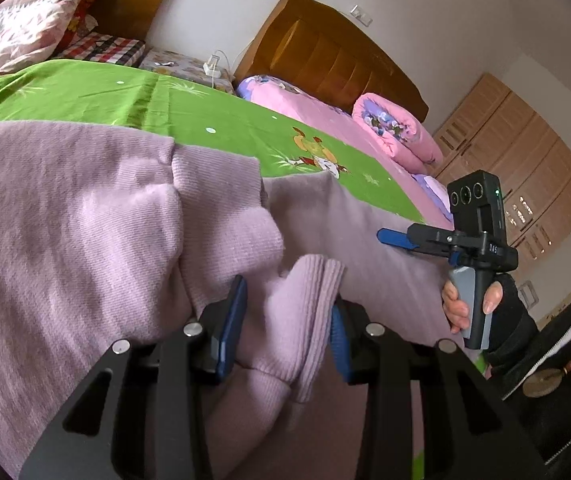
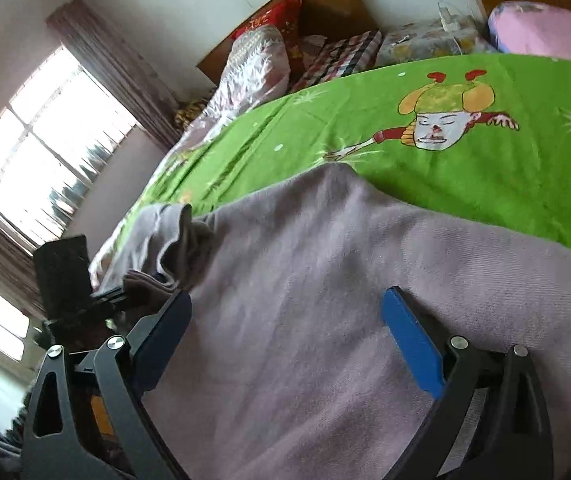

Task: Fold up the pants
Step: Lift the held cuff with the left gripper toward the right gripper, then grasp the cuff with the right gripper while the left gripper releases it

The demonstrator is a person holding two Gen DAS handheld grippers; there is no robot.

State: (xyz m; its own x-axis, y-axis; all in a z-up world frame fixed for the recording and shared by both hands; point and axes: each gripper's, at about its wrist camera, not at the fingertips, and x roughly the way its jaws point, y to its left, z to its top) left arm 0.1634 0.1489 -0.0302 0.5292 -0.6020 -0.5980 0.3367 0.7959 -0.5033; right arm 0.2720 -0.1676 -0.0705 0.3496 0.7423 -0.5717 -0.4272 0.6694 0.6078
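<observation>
Lilac knitted pants (image 1: 85, 208) lie spread over a green bed sheet (image 1: 189, 112). My left gripper (image 1: 285, 300) is shut on a bunched ribbed hem of the pants, with folds of fabric squeezed between its blue pads. In the right wrist view the pants (image 2: 365, 260) fill the lower half. My right gripper (image 2: 287, 300) hovers just over them with jaws wide open and nothing between the fingers. In the left wrist view the right gripper (image 1: 395, 238) is at the right, held by a gloved hand (image 1: 493, 300) above the pants' far edge.
The green sheet (image 2: 445, 184) carries a cartoon print. A rolled pink quilt (image 1: 397, 128) and wooden headboards (image 1: 325, 52) lie beyond. Pillows (image 1: 25, 20) sit at the far left, a wooden wardrobe (image 1: 525, 168) at the right. A window (image 2: 37, 152) is to the left.
</observation>
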